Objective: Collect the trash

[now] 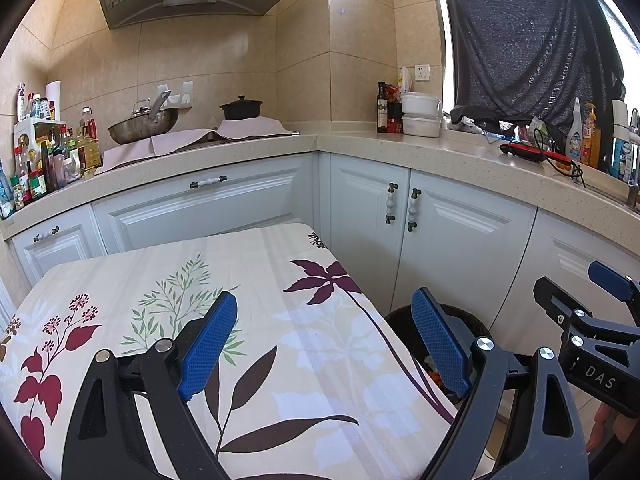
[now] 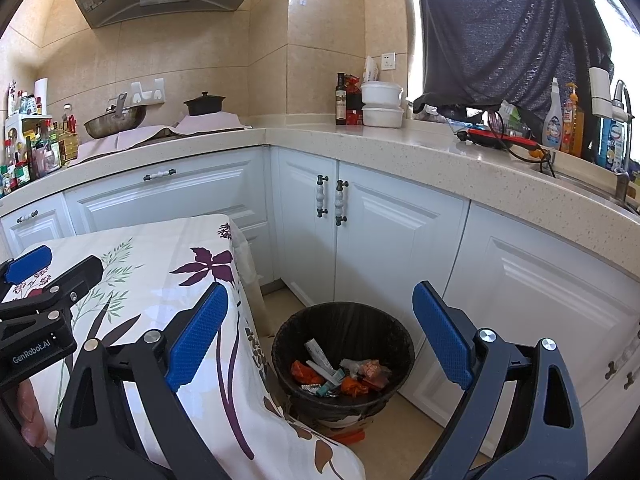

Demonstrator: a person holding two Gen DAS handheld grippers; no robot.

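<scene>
A round black trash bin (image 2: 344, 356) with a black liner stands on the floor beside the table. It holds several wrappers, orange, white and clear (image 2: 340, 376). My right gripper (image 2: 320, 340) is open and empty, above and in front of the bin. My left gripper (image 1: 324, 344) is open and empty over the right part of the floral tablecloth (image 1: 160, 300). The bin's rim (image 1: 464, 316) shows behind the left gripper's right finger. Each gripper shows at the edge of the other's view: the right one (image 1: 600, 320), the left one (image 2: 36, 292).
White cabinets (image 2: 380, 240) and a beige L-shaped counter (image 2: 400, 140) enclose the corner. On the counter are a wok (image 2: 114, 122), a black pot (image 2: 204, 104), bottles (image 2: 36, 148), white containers (image 2: 382, 106) and a red device with a cord (image 2: 500, 138). A sink with a faucet (image 2: 620, 120) is at the right.
</scene>
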